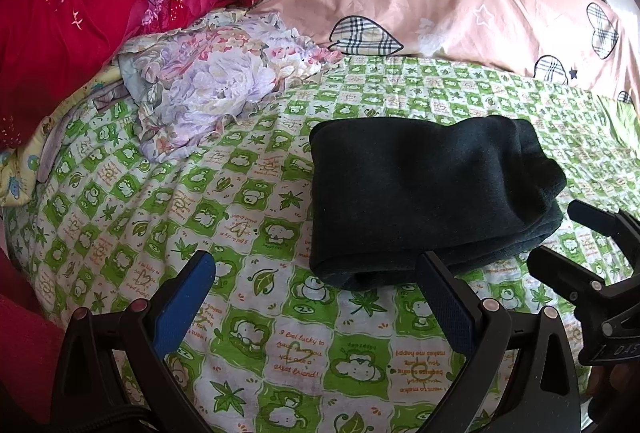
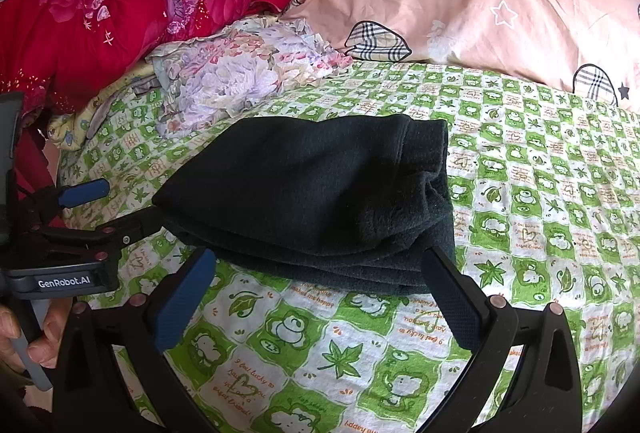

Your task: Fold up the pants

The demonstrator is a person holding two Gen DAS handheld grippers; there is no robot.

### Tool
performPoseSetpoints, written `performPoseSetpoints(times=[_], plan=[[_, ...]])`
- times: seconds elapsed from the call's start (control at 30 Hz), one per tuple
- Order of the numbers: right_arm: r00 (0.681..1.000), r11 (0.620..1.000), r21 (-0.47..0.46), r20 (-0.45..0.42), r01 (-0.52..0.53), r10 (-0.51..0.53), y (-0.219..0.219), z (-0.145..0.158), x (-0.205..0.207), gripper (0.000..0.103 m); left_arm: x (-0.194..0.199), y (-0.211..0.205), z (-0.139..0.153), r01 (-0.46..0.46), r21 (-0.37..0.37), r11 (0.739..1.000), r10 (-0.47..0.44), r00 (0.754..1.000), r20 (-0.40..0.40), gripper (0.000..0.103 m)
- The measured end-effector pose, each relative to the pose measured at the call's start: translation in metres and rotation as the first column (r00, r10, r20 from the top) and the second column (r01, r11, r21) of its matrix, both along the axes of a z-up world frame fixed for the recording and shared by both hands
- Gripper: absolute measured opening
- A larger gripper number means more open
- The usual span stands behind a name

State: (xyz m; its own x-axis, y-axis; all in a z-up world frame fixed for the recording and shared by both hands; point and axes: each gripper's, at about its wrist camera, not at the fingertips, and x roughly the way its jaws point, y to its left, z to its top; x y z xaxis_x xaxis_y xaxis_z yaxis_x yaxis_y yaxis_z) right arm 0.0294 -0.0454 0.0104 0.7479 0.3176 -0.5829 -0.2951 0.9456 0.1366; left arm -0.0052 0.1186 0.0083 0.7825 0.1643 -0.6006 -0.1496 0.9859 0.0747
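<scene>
The dark green fleece pants [image 1: 424,197] lie folded in a thick stack on the green and white checked bedsheet [image 1: 224,233]. They also show in the right wrist view [image 2: 320,197]. My left gripper [image 1: 316,273] is open and empty, at the stack's near left corner. My right gripper [image 2: 320,273] is open and empty, its jaws wide just short of the stack's near edge. The right gripper also shows in the left wrist view [image 1: 560,237] at the stack's right end. The left gripper shows in the right wrist view [image 2: 120,205] at the stack's left end.
A floral cloth [image 1: 208,89] lies crumpled at the back left. A red quilt [image 1: 68,29] is piled behind it. A pink pillow with plaid hearts [image 1: 440,5] runs along the back. The sheet continues in front of the grippers [image 2: 360,361].
</scene>
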Motion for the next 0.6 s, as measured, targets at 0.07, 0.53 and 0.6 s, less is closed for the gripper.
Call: performPoseSetpoints(times=[0.07, 0.53, 0.6], plan=[[1.0, 1.0, -0.001, 0.0, 0.0, 0.0, 0.0001, 0.0, 0.0, 0.103, 0.0008, 0.0008, -0.001, 0.001, 0.001, 1.0, -0.001, 1.0, -0.003, 0.101], [1.0, 1.0, -0.003, 0.001, 0.0, 0.0, 0.0005, 0.0018, -0.0004, 0.103, 0.0087, 0.0027, -0.0043, -0.007, 0.042, 0.999, 0.01, 0.997, -0.072, 0.1], [1.0, 1.0, -0.002, 0.001, 0.0, 0.0, 0.0007, 0.0024, -0.0005, 0.103, 0.0088, 0.0025, -0.0041, -0.008, 0.043, 0.999, 0.011, 0.997, -0.074, 0.1]])
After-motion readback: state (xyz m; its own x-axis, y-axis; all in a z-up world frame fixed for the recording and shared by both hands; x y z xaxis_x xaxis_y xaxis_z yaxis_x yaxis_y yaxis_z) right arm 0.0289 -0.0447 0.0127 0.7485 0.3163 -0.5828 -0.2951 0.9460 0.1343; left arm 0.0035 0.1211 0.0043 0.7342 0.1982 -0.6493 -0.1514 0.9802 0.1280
